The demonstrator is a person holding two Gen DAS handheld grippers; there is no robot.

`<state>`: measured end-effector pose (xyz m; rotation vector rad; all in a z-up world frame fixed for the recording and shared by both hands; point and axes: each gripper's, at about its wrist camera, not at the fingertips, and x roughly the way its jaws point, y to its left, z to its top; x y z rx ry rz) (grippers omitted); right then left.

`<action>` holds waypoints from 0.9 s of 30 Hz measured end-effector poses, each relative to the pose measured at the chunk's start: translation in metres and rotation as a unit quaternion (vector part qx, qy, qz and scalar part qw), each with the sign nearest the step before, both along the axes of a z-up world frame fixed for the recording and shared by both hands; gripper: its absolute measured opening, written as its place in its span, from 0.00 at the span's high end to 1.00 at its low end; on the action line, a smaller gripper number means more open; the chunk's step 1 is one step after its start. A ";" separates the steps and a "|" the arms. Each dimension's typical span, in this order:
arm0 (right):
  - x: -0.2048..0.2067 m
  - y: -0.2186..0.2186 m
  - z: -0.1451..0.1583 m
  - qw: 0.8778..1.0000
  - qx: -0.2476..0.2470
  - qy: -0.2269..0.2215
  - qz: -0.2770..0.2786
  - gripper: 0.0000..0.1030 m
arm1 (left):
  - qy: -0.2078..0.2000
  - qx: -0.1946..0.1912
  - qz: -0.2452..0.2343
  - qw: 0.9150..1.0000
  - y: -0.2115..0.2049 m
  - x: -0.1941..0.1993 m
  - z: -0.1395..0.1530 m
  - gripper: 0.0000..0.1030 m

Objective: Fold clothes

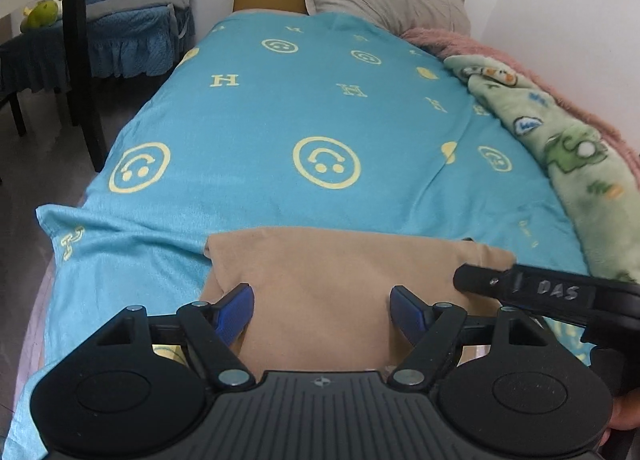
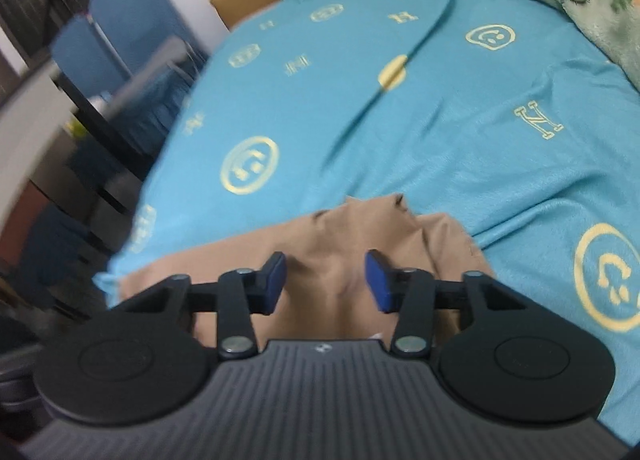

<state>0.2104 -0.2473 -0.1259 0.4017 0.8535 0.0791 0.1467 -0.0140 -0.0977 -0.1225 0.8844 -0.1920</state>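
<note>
2 tools point(image 1: 322, 310) point(image 2: 325, 280) spread, over tan garment point(image 1: 340, 272)

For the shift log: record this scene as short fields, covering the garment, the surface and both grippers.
garment: tan cloth, folded, lying flat on the near end of the bed
surface: blue bedspread with yellow smiley faces
left gripper: open, above the cloth, nothing held
right gripper: open, over a raised crease in the cloth
beside: green blanket along the wall side

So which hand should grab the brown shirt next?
Probably the right. The right gripper has a bunched-up ridge of the brown shirt between its open jaws. The left gripper is open over flat cloth, harder to pinch.
</note>
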 end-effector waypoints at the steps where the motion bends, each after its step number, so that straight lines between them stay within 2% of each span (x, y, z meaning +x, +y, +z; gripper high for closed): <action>1: 0.000 0.003 -0.001 1.000 -0.009 0.001 0.004 0.57 | -0.002 0.005 0.000 1.000 -0.002 0.001 -0.001 0.25; 4: -0.008 0.007 0.001 1.000 -0.028 -0.006 0.011 0.57 | -0.013 0.013 -0.003 1.000 -0.004 -0.006 0.001 0.25; 8: -0.031 -0.006 0.010 1.000 0.013 -0.008 -0.009 0.57 | -0.031 0.039 -0.013 0.999 -0.006 -0.024 0.010 0.25; 11: -0.051 -0.016 0.021 0.999 0.045 -0.011 -0.017 0.55 | -0.040 0.035 -0.021 0.998 -0.005 -0.043 0.022 0.25; 14: -0.060 -0.016 0.023 0.999 0.039 -0.003 -0.015 0.55 | -0.025 0.051 -0.010 0.998 -0.003 -0.055 0.024 0.26; 17: -0.057 -0.014 0.014 0.999 0.030 0.026 -0.017 0.55 | 0.015 0.075 0.002 0.997 0.000 -0.052 0.009 0.26; 20: -0.052 -0.013 0.003 0.998 0.025 0.050 -0.020 0.55 | 0.031 0.048 0.010 0.998 0.007 -0.049 0.007 0.26; 23: -0.051 -0.019 -0.002 0.998 0.036 0.051 -0.028 0.55 | 0.028 0.019 0.016 0.999 0.016 -0.054 0.015 0.26; 27: -0.056 -0.024 -0.004 0.997 0.056 0.048 -0.038 0.56 | 0.055 -0.041 0.038 0.997 0.029 -0.069 0.030 0.25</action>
